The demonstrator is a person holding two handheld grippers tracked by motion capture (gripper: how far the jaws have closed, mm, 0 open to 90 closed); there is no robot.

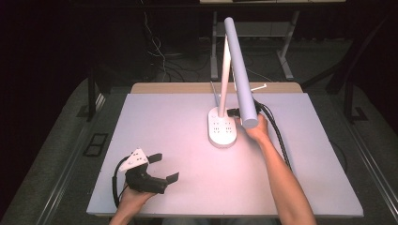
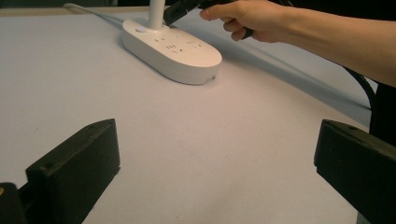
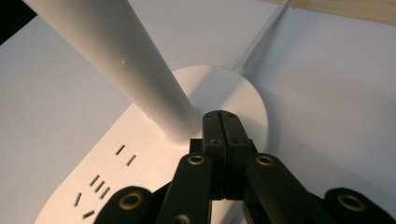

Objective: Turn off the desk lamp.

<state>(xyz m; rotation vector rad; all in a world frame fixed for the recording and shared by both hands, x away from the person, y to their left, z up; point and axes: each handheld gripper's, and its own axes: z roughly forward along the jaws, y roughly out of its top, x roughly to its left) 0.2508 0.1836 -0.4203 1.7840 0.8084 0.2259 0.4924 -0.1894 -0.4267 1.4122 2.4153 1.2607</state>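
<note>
Lamp base (image 3: 140,154) lay mid-table, directly beneath right gripper (image 3: 222,119), whose jaws were pressed together, empty, beside the stem | white oval with socket slots | left gripper (image 1: 164,167) wide apart, holding nothing, well apart.

Bare forearms, no sleeves. Matte black left claw (image 1: 164,168) with a grey three-cornered plate and looped black cable; black right claw (image 3: 223,128) with brass-ringed pivots, small screws.

High view looks down; gripper views share lamp base (image 2: 170,49).
</note>
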